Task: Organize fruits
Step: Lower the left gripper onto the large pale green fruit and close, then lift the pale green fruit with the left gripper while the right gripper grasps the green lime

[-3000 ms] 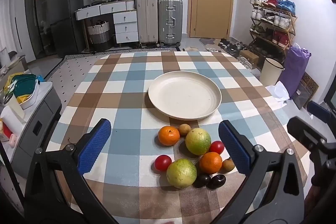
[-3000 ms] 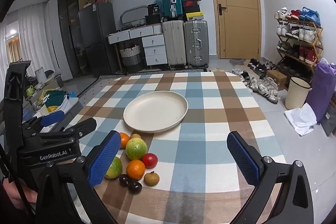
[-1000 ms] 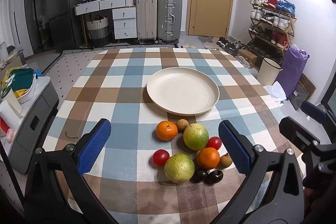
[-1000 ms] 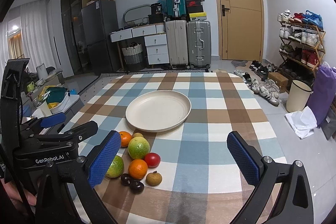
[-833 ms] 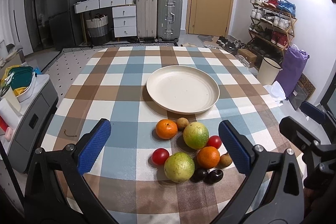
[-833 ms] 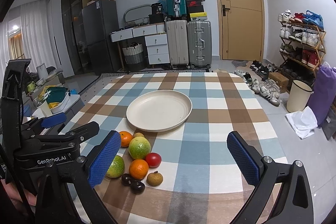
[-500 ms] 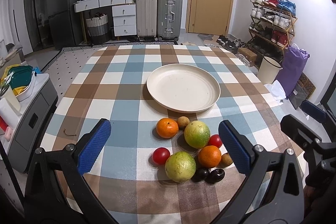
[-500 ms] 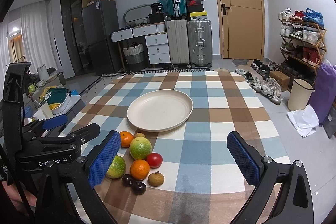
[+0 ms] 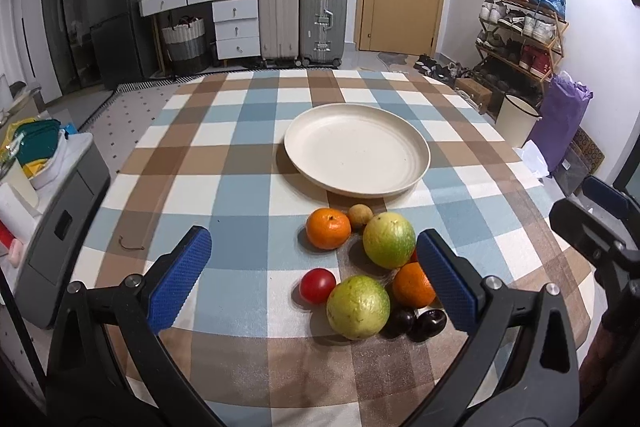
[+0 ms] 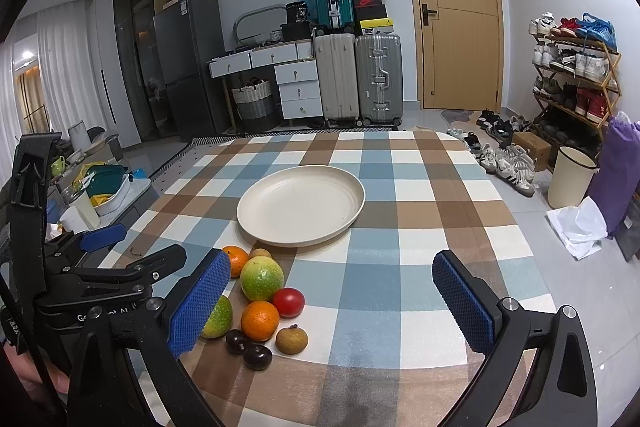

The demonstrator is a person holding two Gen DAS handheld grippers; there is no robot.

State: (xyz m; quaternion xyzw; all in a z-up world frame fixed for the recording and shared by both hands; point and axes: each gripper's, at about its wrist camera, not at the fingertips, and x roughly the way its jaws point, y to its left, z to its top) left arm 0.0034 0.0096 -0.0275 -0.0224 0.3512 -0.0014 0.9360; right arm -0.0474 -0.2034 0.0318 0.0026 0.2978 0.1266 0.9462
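A cream plate (image 9: 356, 151) (image 10: 300, 205) lies empty in the middle of the checked tablecloth. In front of it is a cluster of fruit: two green-yellow round fruits (image 9: 389, 239) (image 9: 357, 307), two oranges (image 9: 328, 228) (image 9: 413, 285), a red tomato (image 9: 317, 285), two dark plums (image 9: 414, 323) and a small brown fruit (image 9: 359, 215). My left gripper (image 9: 316, 283) hangs open above the near side of the cluster, holding nothing. My right gripper (image 10: 332, 307) is open too, over the table to the right of the fruit (image 10: 262, 278).
The table's near edge (image 9: 320, 399) lies just under both grippers. A grey cabinet (image 9: 60, 211) with cloths stands left of the table. Suitcases (image 9: 300, 19), drawers and a door are at the far wall. A shoe rack (image 9: 520, 27) and bin (image 9: 518, 123) stand at the right.
Both grippers have drifted slightly forward and down toward the fruit cluster. Both stay open, and no fruit has moved.
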